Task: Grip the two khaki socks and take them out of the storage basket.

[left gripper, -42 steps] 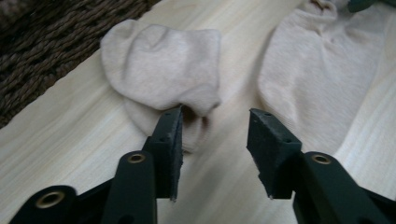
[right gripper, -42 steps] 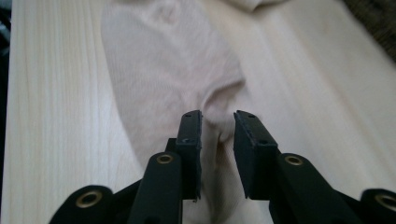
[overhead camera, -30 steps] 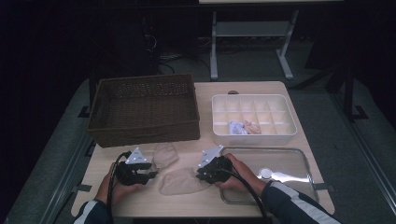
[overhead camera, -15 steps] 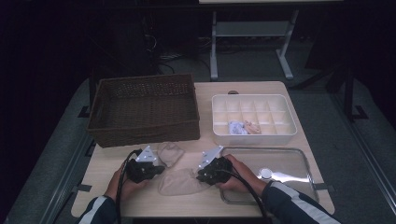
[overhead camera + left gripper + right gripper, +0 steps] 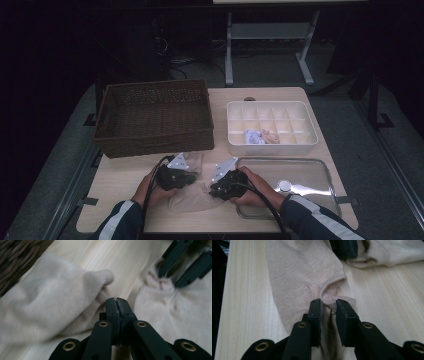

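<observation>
- Two claws grip one beige sock lying on the worktop.
- Left claw is fully closed on its fabric.
- Right claw, jaws just widening, pinches a bunched edge.

Two beige socks on the bench, front centre: one flat, cuff bunched; the other crumpled near the basket.

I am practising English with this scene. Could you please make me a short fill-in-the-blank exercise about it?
1. The beige knitted sock lies on the light wooden ___.
2. The dark woven wicker basket stands to the ___ of the white plastic compartment tray in the high view.
3. The left gripper has its jaws ___.

Missing words: table; left; shut
</observation>
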The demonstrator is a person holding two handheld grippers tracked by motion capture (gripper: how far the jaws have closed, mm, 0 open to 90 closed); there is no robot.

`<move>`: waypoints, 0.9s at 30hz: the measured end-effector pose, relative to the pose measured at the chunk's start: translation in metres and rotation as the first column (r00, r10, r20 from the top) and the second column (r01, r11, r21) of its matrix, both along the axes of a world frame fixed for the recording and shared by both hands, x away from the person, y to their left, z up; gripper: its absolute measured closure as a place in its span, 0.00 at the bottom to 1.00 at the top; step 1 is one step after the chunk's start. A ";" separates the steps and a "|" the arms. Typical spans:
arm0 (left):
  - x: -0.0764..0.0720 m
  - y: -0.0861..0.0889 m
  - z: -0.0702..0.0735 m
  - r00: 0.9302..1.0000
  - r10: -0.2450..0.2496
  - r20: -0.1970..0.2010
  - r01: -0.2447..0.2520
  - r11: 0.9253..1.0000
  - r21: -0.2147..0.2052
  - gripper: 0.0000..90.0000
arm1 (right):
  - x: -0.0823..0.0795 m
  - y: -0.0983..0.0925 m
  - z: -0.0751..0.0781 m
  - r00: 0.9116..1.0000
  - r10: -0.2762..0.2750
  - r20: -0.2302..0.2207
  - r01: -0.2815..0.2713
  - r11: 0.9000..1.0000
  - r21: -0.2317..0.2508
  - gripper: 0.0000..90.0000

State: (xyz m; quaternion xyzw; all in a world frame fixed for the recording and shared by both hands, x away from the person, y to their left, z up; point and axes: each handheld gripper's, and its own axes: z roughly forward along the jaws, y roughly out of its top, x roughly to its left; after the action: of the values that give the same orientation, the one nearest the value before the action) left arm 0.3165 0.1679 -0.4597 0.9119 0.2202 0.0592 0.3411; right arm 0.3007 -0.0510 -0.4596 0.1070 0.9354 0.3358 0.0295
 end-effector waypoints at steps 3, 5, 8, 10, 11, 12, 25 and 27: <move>0.001 -0.006 0.002 1.000 -0.019 0.008 0.019 1.000 -0.007 0.91 | 0.002 -0.002 0.000 1.000 -0.009 0.007 0.009 1.000 0.008 0.80; 0.000 -0.002 0.008 1.000 -0.013 0.019 0.014 0.999 -0.029 0.90 | 0.004 -0.006 0.003 1.000 -0.029 0.010 0.029 0.999 0.026 0.82; 0.000 0.014 0.019 0.998 0.031 0.061 -0.028 0.998 -0.056 0.84 | 0.007 -0.010 0.008 0.998 -0.056 0.036 0.054 0.997 0.058 0.85; 0.000 0.025 0.024 0.993 0.069 0.093 -0.065 0.997 -0.051 0.79 | 0.008 -0.010 0.010 0.996 -0.077 0.039 0.074 0.995 0.073 0.85; 0.000 0.029 0.025 0.991 0.082 0.108 -0.078 0.996 -0.036 0.73 | 0.009 -0.010 0.011 0.995 -0.088 0.037 0.085 0.993 0.081 0.86; 0.002 0.032 0.024 0.990 0.081 0.115 -0.077 0.996 -0.036 0.73 | 0.009 -0.010 0.012 0.994 -0.106 0.034 0.103 0.991 0.085 0.86; 0.024 0.027 0.002 0.993 0.082 0.082 -0.087 0.994 0.060 0.77 | 0.017 0.002 0.015 0.992 -0.071 0.100 0.063 0.994 0.085 0.87; 0.024 0.026 0.002 0.993 0.076 0.090 -0.083 0.994 0.074 0.85 | 0.017 0.003 0.015 0.992 -0.088 0.085 0.081 0.993 0.088 0.87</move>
State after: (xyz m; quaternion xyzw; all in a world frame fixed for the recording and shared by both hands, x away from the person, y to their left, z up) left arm 0.3406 0.1940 -0.4573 0.9116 0.2389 0.1212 0.3119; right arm 0.3176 -0.0479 -0.4441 0.1325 0.9128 0.3779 0.0808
